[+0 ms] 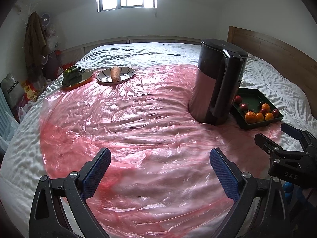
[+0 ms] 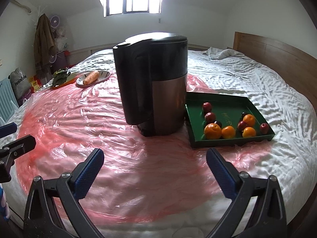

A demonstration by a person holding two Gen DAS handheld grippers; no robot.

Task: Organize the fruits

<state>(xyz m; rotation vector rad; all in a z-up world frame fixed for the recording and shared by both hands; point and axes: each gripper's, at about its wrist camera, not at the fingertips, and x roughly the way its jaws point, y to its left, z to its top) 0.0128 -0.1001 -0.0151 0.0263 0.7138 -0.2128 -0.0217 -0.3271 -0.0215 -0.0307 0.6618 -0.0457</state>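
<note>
Right gripper and left gripper both spread wide, empty, above slippery pink plastic sheet; fruits loose in green tray beside kettle, liable to roll if nudged

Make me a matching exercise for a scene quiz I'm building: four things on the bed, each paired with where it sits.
Things:
1. carrot
2. oranges
3. leafy greens
4. kettle

Places:
A. in the green tray
B. on the orange-rimmed plate
C. upright on the pink plastic sheet
D. in the striped bowl

Pairs: 1-D, 2-A, 3-B, 4-C
</note>
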